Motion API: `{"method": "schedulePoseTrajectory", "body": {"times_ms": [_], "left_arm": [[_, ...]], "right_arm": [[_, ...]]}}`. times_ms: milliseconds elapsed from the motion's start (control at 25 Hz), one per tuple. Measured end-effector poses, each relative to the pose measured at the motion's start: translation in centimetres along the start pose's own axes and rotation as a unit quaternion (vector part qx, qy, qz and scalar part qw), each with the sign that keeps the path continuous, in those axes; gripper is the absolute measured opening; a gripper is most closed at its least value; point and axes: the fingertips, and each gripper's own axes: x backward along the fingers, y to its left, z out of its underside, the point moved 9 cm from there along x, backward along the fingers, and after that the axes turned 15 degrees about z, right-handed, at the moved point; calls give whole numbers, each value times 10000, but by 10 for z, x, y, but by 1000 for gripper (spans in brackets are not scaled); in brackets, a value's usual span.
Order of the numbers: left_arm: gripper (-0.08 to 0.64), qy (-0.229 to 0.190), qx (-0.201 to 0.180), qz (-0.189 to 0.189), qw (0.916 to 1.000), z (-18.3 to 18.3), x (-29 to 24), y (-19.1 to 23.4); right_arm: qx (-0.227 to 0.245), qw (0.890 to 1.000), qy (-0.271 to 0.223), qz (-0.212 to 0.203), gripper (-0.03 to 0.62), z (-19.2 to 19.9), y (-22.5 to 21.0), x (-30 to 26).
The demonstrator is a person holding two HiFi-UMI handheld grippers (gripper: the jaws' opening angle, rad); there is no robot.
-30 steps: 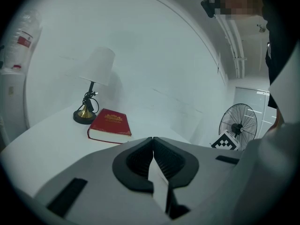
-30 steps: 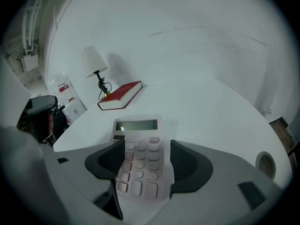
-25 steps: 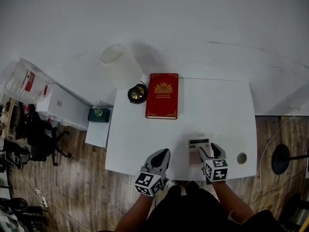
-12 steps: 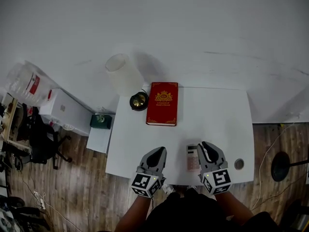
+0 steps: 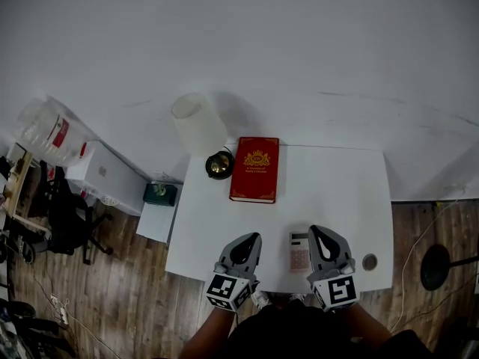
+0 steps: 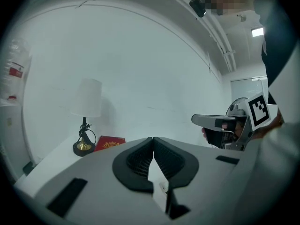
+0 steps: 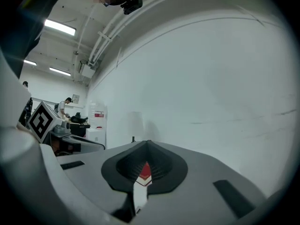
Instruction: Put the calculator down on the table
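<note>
The calculator [image 5: 299, 250], pale with pinkish keys, lies flat on the white table [image 5: 337, 189] near its front edge. My right gripper [image 5: 319, 233] hovers just to the calculator's right, raised above it, with its jaws shut and nothing held. In the right gripper view the right gripper [image 7: 147, 143] points level at the wall, and only a slit shows behind its meeting tips. My left gripper [image 5: 251, 239] hangs over the front edge further left, shut and empty. The left gripper [image 6: 153, 139] also points level.
A red book [image 5: 254, 169] lies at the back of the table beside a white-shaded lamp [image 5: 198, 122] on a brass base. A round grommet [image 5: 369, 262] sits at the front right corner. A low white cabinet [image 5: 105, 172] stands left of the table.
The right gripper's jaws have closed and it has lifted off the calculator, which stays on the table. Both grippers have risen and drawn back toward the person.
</note>
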Motion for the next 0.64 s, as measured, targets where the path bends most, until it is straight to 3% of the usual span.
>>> {"method": "schedulePoseTrajectory", "body": {"times_ms": [360, 640], "left_arm": [[20, 34, -238, 10, 9997, -9, -6, -4], [20, 44, -300, 30, 9995, -14, -10, -8]], "right_arm": [[70, 9996, -256, -12, 17, -27, -4, -1], [-468, 9989, 17, 2, 18, -23, -11, -5]]}}
